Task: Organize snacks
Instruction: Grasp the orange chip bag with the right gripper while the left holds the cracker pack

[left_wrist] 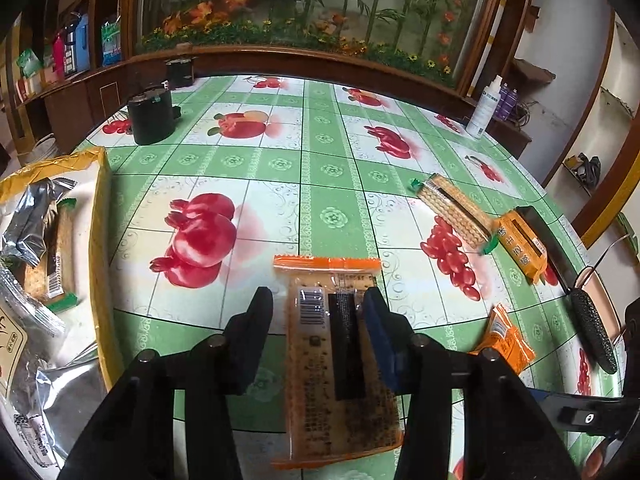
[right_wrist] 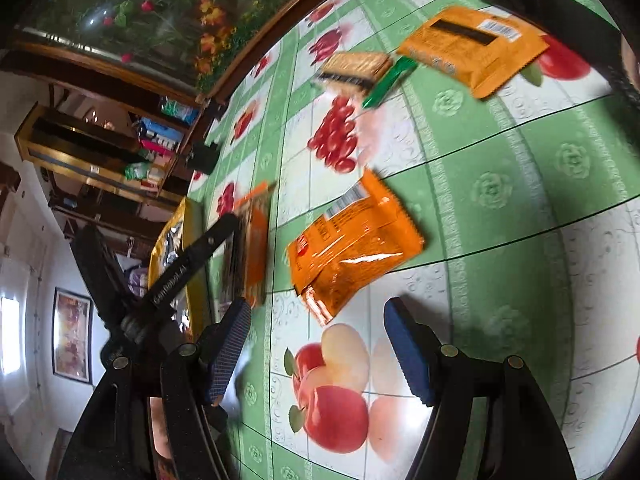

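Between your left gripper's (left_wrist: 318, 300) parted fingers lies an orange-edged cracker packet (left_wrist: 340, 360) on the fruit-print tablecloth (left_wrist: 280, 184), ungripped; your right gripper (right_wrist: 316, 316) hangs open just short of an orange snack bag (right_wrist: 352, 248).

Ahead of the claw lies a table (left_wrist: 332, 184) under a green checked cloth printed with red fruit. Beyond its far edge runs a dark wooden ledge (left_wrist: 304, 62), and above that a large wood-framed picture of bamboo and orange flowers (left_wrist: 312, 4) fills the wall. Up and to the left of the claw stand wooden shelves (left_wrist: 60, 56) with coloured packets. To the right is a white wall (left_wrist: 568, 28). The right view shows a framed picture (right_wrist: 72, 334) on a white wall beside a bright window (right_wrist: 10, 334).
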Tool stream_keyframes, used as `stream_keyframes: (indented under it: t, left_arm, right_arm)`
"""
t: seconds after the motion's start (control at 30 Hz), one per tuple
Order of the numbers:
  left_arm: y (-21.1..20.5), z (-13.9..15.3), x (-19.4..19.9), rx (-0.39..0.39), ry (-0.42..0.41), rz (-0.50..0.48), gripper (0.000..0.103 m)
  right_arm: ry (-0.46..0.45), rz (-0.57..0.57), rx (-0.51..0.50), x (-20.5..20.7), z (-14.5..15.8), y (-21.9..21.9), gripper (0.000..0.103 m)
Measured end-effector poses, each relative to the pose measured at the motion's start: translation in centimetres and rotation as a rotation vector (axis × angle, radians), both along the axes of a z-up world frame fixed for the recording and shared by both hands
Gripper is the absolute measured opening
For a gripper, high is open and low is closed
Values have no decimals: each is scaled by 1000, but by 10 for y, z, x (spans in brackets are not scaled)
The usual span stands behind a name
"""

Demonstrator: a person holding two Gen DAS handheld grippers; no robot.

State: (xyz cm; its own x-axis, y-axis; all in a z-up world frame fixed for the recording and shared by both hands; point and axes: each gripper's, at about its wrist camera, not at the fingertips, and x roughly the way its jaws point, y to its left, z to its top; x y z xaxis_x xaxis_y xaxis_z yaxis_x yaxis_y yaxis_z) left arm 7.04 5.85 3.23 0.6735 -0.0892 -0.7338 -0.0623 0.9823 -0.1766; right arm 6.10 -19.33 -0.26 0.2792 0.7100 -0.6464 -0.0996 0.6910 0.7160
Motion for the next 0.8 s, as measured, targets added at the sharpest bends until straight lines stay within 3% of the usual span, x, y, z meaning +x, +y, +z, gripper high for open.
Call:
stream_keyframes:
  t: [0.23, 0.37, 0.5, 0.6, 0.7, 0.8]
  left_arm:
    - [6, -4, 2, -31, 28, 17, 46]
    - [11, -6, 3, -49, 39, 29, 52]
    - [13, -7, 4, -66, 50, 39, 61]
    - [5, -5, 2, -36, 52, 25, 65]
    - [-1, -1, -2, 19, 37, 17, 83]
    - [-7, -4, -2, 53, 47, -11, 83]
  right_arm:
    - [5, 20, -60, 26, 4, 22, 73]
    - [-114, 7, -173, 56, 11, 38, 73]
    - [-212, 1, -233, 55, 18, 36, 73]
    - [-227, -14, -242, 54, 21, 29, 73]
    - [-223, -26, -247, 55, 20, 27, 73]
    - [-212, -26, -231, 56, 18, 26, 73]
